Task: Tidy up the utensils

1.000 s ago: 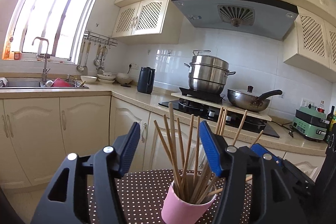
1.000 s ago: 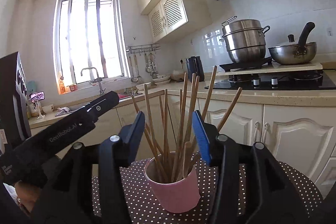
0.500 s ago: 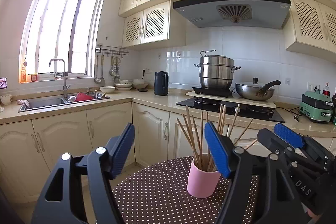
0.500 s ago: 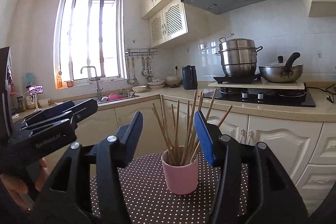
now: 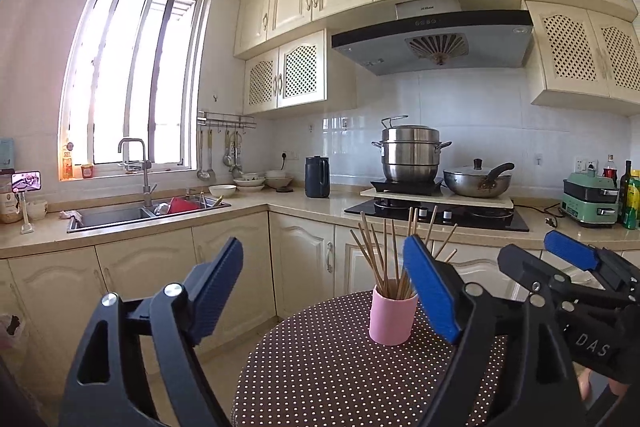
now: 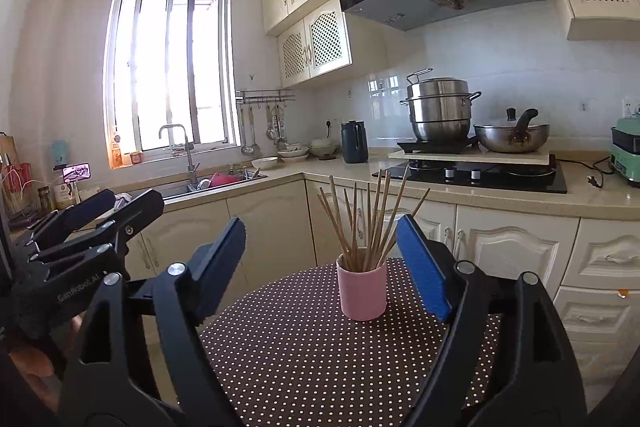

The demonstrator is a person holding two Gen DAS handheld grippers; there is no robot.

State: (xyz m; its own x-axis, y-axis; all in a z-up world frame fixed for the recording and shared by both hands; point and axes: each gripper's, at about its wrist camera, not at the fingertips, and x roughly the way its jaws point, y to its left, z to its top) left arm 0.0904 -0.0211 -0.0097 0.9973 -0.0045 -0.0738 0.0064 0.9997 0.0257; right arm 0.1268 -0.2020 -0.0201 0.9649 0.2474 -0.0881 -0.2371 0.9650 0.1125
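Kitchen light falls on a round table (image 6: 320, 367) with a dark, dotted cloth. Nearest to us are the two grippers. The left gripper (image 5: 324, 291) has just been opening its jaws, and they stand wide apart with nothing held. The right gripper (image 6: 320, 263) has been opening too — its jaws are wide apart and empty.

A little farther off, a pink cup (image 6: 362, 287) stands upright on the cloth. It is full of wooden chopsticks (image 6: 368, 223) that fan out at the top. Neither gripper touches the cup or the sticks.

It looks like the tidying step is done, since all the sticks sit in the cup. The next move may just be to pull back and rest — I see no loose sticks left.

Far behind, a sink (image 5: 120, 217) holds a red thing (image 5: 182, 205), and a steel pot (image 5: 410, 155) sits on the stove.
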